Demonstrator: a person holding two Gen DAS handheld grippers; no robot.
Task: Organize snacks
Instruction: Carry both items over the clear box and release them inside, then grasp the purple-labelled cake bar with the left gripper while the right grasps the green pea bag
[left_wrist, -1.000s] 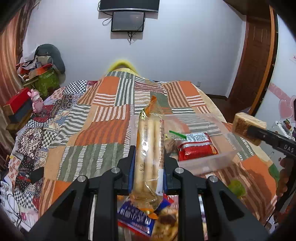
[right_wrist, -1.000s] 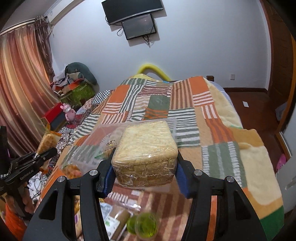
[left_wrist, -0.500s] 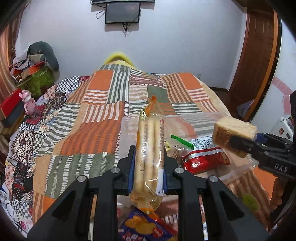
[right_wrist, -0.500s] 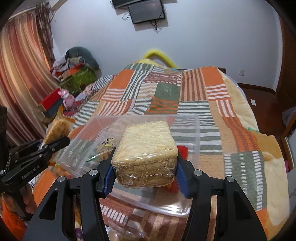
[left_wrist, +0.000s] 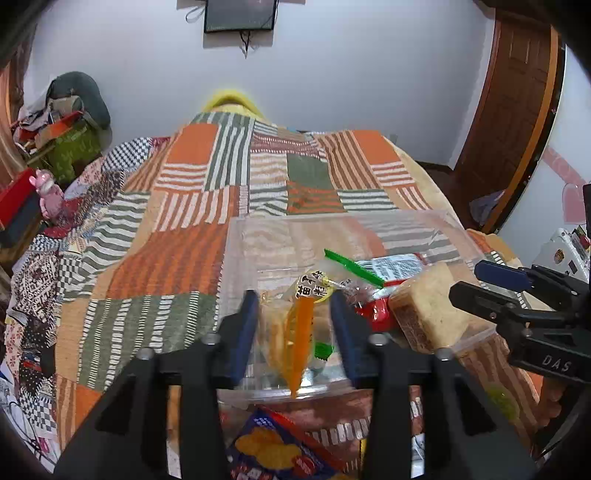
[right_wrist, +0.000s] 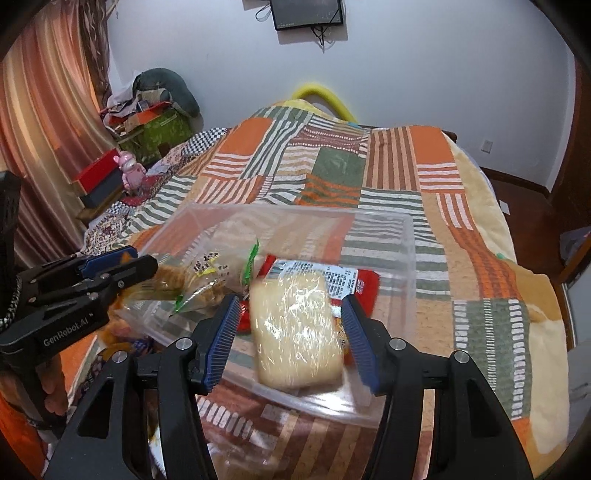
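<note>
With both tools spread wide, my left tool (left_wrist: 295, 325) and right tool (right_wrist: 290, 332) should lift straight up, clear of the clear plastic bin (right_wrist: 410, 236) holding the wrapped square cake (right_wrist: 295, 332) and orange-sealed breadstick packet (left_wrist: 299, 339).

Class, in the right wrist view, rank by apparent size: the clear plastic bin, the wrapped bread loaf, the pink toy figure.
1. Clear plastic bin, largest.
2. Wrapped bread loaf, though closest to the camera.
3. Pink toy figure, smallest, but farthest away, so its true size is unsure.
</note>
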